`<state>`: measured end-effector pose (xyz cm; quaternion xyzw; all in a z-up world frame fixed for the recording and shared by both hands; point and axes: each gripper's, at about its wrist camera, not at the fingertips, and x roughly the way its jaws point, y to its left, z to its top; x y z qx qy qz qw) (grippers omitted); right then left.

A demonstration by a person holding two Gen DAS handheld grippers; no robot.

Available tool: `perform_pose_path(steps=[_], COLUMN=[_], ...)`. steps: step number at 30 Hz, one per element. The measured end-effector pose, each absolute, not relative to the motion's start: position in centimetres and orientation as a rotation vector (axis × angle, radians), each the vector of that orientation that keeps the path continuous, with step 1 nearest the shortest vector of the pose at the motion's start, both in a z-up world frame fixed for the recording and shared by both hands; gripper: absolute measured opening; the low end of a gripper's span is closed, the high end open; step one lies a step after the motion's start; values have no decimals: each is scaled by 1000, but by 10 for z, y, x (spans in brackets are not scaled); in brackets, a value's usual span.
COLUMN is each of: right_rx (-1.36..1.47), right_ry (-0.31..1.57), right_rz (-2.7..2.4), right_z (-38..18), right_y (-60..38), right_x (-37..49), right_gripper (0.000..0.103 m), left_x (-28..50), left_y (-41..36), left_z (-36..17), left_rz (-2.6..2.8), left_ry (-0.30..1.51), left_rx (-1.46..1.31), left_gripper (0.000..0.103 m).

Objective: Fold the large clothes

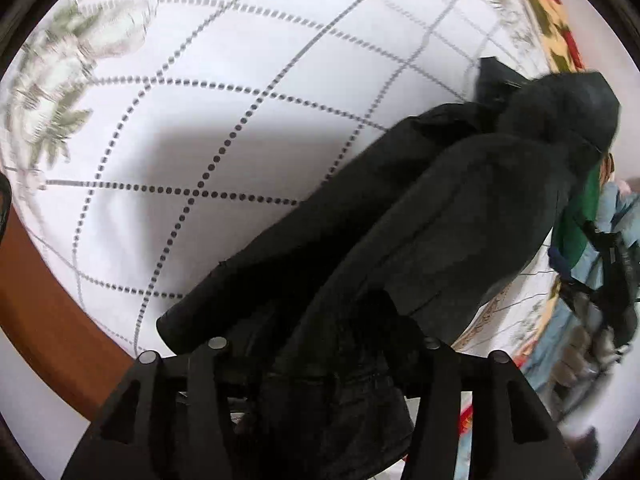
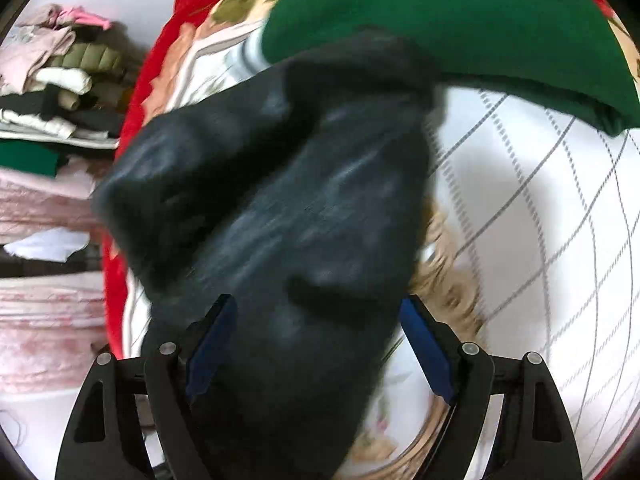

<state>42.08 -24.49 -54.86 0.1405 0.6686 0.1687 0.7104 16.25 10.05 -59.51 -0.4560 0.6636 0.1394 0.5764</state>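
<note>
I have the black jacket (image 1: 420, 216) strung between my two grippers, lifted off the white checked bedsheet (image 1: 224, 120). My left gripper (image 1: 320, 364) has a bunched end of the cloth running in between its fingers; the cloth covers the tips, so I cannot tell for sure that it is clenched, though the load looks carried there. My right gripper (image 2: 316, 344) stands wide apart, blue pads (image 2: 212, 344) clear on both sides, with the jacket's bulk (image 2: 280, 200) passing loosely through the gap, so I judge it is not pinching anything.

To fold well from here I should close the right gripper on a firm edge or seam rather than on loose bulk, pull the two ends level so the cloth hangs flat, then lower it onto bare sheet away from the green garment (image 2: 460, 20).

Much is hard to read: the right view is smeared with motion blur, I cannot tell sleeve from hem, and the left fingertips are buried in fabric. The piled clothes (image 2: 52, 80) at the side are only partly in frame.
</note>
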Motion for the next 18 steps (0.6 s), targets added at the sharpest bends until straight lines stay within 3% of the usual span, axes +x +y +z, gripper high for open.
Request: perform_pose_path(steps=[10,12,14,15,18], right_rx=[454,402,425,469,585], right_ry=[1453,1436,1415,1407,1384], right_rz=[394,404,419,413,342], right_z=[-599,-594,-586,-581,-565], right_y=[-261,-260,-270,-280,-326], right_x=[455,449,438,431,402], right_gripper=[85,42,22,17,16], left_x=[182,184,186,185,193], left_y=[104,110,118,122,124], left_z=[-590,-589,-585,-581,-564], left_rz=[320,349,368,397,428], left_ry=[1686,1701,1675,1663,1617], left_rx=[-1005,-967,-952,-920,-839], left_gripper=[53,53,53,53,53])
